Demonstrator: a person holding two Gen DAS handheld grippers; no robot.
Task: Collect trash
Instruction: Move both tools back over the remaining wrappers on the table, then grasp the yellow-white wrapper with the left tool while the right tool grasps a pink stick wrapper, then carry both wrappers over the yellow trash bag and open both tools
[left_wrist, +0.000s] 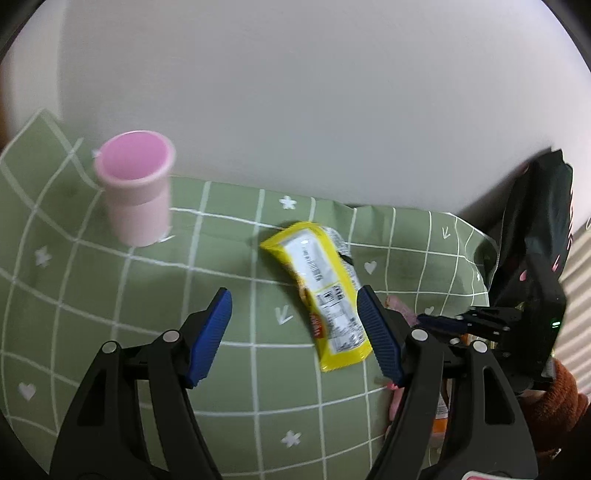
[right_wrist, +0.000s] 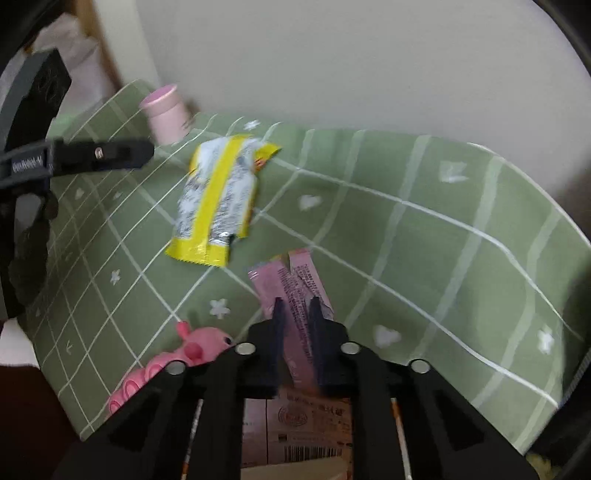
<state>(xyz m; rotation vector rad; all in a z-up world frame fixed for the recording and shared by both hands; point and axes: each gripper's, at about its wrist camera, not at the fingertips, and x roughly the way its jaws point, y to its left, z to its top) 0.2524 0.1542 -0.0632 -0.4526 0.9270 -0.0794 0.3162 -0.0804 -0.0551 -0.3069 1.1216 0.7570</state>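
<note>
Right gripper (right_wrist: 295, 310) sits closest to my view, its fingers (right_wrist: 277, 314) drawn in tight on a pink wrapper (right_wrist: 295, 280) that lies flat on the green checked cloth (right_wrist: 424, 236) covering the surface. Just beside them, lower left, I note a pink toy (right_wrist: 192, 350). Farther back lies a yellow wrapper (right_wrist: 218, 199), silver side up in this view, with a pink cup (right_wrist: 166, 110) upright behind it near the wall. From the other camera, my left gripper (left_wrist: 295, 332) hovers with fingers (left_wrist: 208, 339) well apart, nothing between the pads; the yellow wrapper (left_wrist: 321, 291) lies just beside the right-hand finger. A black bag (left_wrist: 535, 236) stands at the cloth's right edge.
</note>
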